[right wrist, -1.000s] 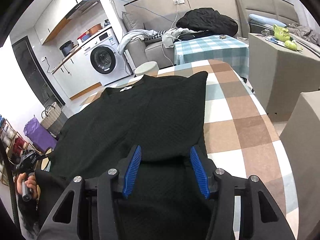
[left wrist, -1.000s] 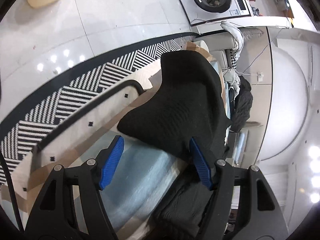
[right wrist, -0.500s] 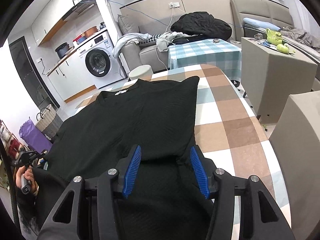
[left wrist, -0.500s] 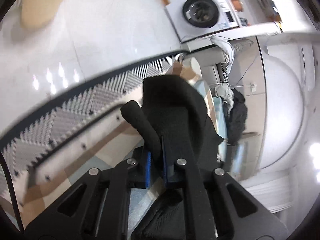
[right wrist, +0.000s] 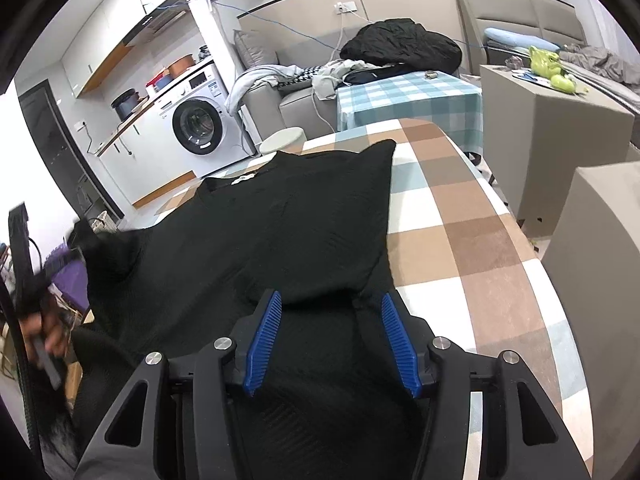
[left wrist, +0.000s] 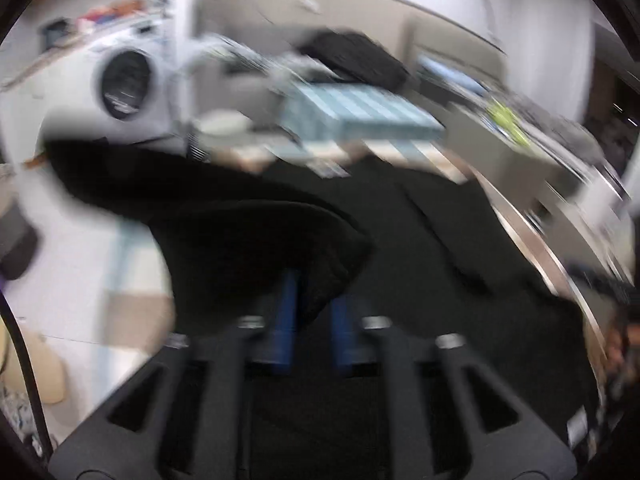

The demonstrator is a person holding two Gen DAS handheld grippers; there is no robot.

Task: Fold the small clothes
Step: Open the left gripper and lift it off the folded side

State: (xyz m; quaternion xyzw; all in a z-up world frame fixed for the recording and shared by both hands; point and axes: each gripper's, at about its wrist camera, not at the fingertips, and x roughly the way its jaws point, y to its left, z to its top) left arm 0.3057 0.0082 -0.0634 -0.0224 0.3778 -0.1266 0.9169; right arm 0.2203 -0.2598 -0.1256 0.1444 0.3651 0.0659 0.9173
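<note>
No readable text anywhere in either view. Left wrist view too smeared by motion blur for any lettering. In the right wrist view, a sticker on the washing machine front panel and a small white label at the collar of the black garment, both too small to read. No brand, number or sign legible on walls, cabinets or furniture.

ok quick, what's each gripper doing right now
Left gripper: shut on a fold of the black sweater.
Right gripper: open, over the sweater, gripping nothing.
</note>
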